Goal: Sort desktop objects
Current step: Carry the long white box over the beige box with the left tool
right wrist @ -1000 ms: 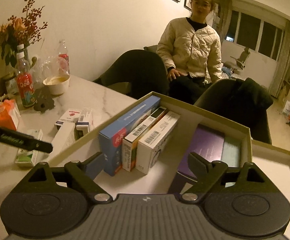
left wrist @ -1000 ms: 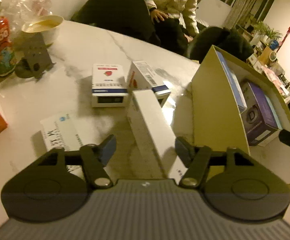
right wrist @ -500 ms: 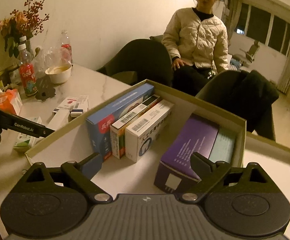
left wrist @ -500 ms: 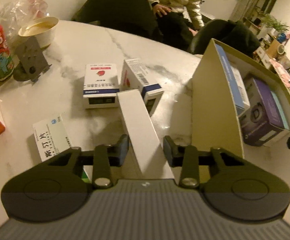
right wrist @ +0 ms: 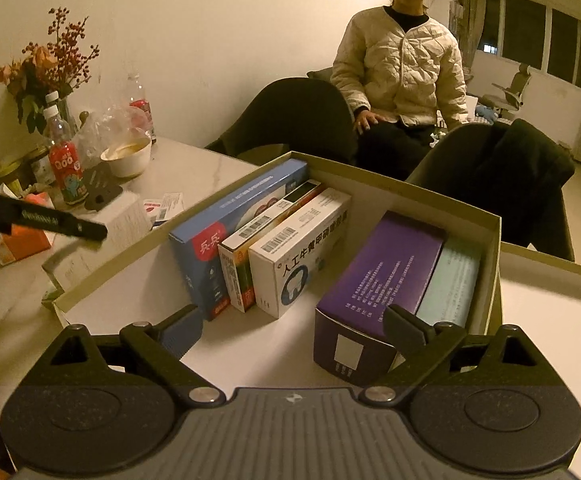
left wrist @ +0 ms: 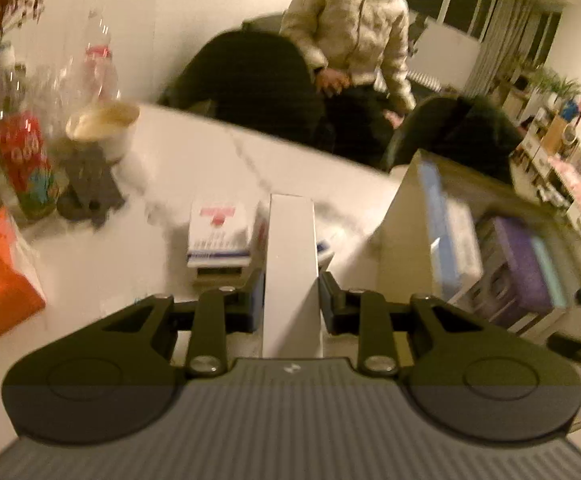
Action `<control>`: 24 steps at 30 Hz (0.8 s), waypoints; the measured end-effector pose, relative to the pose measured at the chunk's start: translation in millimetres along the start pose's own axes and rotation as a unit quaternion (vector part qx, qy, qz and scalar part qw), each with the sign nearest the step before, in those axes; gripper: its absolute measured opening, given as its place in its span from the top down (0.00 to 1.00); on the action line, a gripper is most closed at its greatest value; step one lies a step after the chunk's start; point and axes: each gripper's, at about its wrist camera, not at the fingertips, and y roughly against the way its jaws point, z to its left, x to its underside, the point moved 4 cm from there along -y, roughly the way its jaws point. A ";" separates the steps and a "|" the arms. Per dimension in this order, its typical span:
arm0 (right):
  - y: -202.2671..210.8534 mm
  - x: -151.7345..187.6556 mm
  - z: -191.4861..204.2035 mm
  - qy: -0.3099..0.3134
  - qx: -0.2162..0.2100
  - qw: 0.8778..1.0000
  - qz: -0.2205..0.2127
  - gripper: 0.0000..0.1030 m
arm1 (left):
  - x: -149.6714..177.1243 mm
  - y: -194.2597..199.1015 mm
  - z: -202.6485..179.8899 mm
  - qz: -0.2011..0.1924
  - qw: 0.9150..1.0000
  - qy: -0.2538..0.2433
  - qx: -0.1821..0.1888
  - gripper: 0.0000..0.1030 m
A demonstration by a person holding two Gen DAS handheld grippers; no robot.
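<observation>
Open cardboard box [right wrist: 486, 264]: free floor [right wrist: 146, 304] along the near-left wall and between the two groups of contents. Left group: blue box [right wrist: 230, 236], two white cartons upright, side by side. Right group: purple box [right wrist: 374, 284], teal pack against the wall. Table [left wrist: 194, 168] left of the box: small cartons [left wrist: 218, 236], apparently stacked, view blurred; bowl [right wrist: 128, 156], bottles at the far edge.
</observation>
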 end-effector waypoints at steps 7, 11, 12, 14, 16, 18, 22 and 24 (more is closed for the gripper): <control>3.1 -0.9 -7.6 0.010 0.009 1.000 0.009 0.05 | -23.4 20.2 -39.6 -0.040 0.998 -0.021 0.038 0.74; 2.3 -2.3 -12.9 0.006 0.004 1.000 0.005 0.05 | -30.6 18.7 -68.6 -0.041 0.996 -0.038 0.069 0.74; 2.0 -2.5 -14.1 0.005 0.004 1.000 0.005 0.05 | -31.4 15.8 -75.8 -0.038 0.995 -0.041 0.077 0.74; 1.5 -2.7 -15.7 0.004 0.005 1.000 0.005 0.05 | -32.5 7.6 -91.9 -0.031 0.994 -0.048 0.094 0.74; 1.3 -2.4 -16.9 0.004 0.003 1.000 0.006 0.05 | -31.9 -2.9 -105.2 -0.022 0.993 -0.055 0.106 0.74; 1.6 -1.9 -17.8 0.003 0.001 1.000 0.006 0.05 | -30.2 -15.7 -118.5 -0.009 0.991 -0.060 0.116 0.74; 2.7 -1.3 -20.8 -0.002 -0.004 1.000 0.004 0.04 | -24.8 -35.1 -138.3 0.012 0.989 -0.068 0.129 0.74; 2.9 -1.4 -22.8 -0.005 -0.006 1.000 0.003 0.04 | -22.4 -43.0 -145.3 0.020 0.988 -0.070 0.132 0.74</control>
